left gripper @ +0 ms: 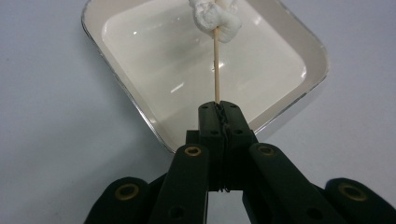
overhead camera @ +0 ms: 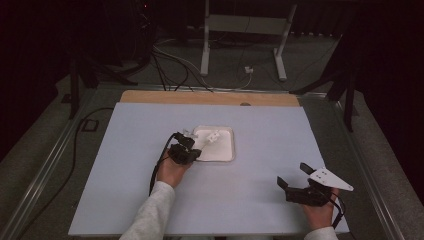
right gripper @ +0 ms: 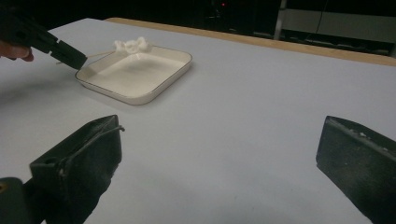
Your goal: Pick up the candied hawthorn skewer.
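Left tool (left gripper: 219, 109) clamps a thin wooden skewer (left gripper: 216, 65) with white marshmallows (left gripper: 215, 18) over a white square tray (left gripper: 299, 51). Right tool (right gripper: 219, 154) gapes wide on bare pale desk (right gripper: 261, 93).

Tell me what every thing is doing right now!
Left claw: shut on the stick.
Stick: held out over the dish, fluffy white lump stuck on its far end.
Dish: flat on the table, nothing lying in it.
Right claw: wide open, holding nothing.
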### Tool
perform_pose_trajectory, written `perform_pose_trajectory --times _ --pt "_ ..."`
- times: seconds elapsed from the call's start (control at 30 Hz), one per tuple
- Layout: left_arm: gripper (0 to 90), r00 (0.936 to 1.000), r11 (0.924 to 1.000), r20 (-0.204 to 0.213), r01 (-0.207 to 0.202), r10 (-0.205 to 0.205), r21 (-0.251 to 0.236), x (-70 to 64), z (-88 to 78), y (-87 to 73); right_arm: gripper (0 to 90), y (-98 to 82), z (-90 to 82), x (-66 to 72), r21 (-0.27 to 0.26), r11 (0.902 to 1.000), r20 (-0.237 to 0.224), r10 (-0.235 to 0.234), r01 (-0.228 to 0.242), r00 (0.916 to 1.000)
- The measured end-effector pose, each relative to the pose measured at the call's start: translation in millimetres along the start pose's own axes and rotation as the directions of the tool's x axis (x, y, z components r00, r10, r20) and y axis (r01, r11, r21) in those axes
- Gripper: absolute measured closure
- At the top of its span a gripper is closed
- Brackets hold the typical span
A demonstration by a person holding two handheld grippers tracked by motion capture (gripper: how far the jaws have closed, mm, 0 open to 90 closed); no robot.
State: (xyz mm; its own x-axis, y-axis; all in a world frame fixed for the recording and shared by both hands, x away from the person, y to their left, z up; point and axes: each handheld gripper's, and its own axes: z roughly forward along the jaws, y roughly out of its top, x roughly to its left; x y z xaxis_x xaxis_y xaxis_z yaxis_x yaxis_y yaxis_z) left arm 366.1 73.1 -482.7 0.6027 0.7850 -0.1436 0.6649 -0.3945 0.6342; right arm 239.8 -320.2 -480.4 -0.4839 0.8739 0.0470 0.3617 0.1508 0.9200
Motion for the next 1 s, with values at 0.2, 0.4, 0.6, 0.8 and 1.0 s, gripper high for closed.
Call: perform_pose_trajectory --times 0.2,0.4,0.6,0.8,1.0 --pt "90.0 0.9999 0.9984 0.005 0.016 -0.015 -0.054 1.7 -10.3 -4.2 0.3 0.0 0.2 0.7 0.002 1.0000 -0.001 -0.002 0.002 1.0000" --pt "90.0 0.9997 0.9943 0.007 0.022 -0.022 -0.104 3.9 -20.9 -7.9 0.3 -0.4 0.9 0.1 0.004 1.0000 0.002 0.002 -0.002 1.0000" --pt "90.0 0.9993 0.9882 0.009 0.038 -0.037 -0.148 5.6 -31.2 -14.6 0.3 -1.1 1.2 0.9 0.008 1.0000 0.000 0.004 -0.004 1.0000" --pt "90.0 0.9991 0.9789 0.017 0.041 -0.038 -0.200 5.9 -43.7 -21.7 0.3 -1.3 0.9 -0.2 0.006 0.9999 0.000 0.012 -0.012 0.9999" --pt "90.0 0.9992 0.9682 0.030 0.033 -0.026 -0.248 4.6 -53.8 -27.5 0.3 -1.7 3.9 -0.4 0.006 0.9993 -0.022 0.038 -0.038 0.9990"
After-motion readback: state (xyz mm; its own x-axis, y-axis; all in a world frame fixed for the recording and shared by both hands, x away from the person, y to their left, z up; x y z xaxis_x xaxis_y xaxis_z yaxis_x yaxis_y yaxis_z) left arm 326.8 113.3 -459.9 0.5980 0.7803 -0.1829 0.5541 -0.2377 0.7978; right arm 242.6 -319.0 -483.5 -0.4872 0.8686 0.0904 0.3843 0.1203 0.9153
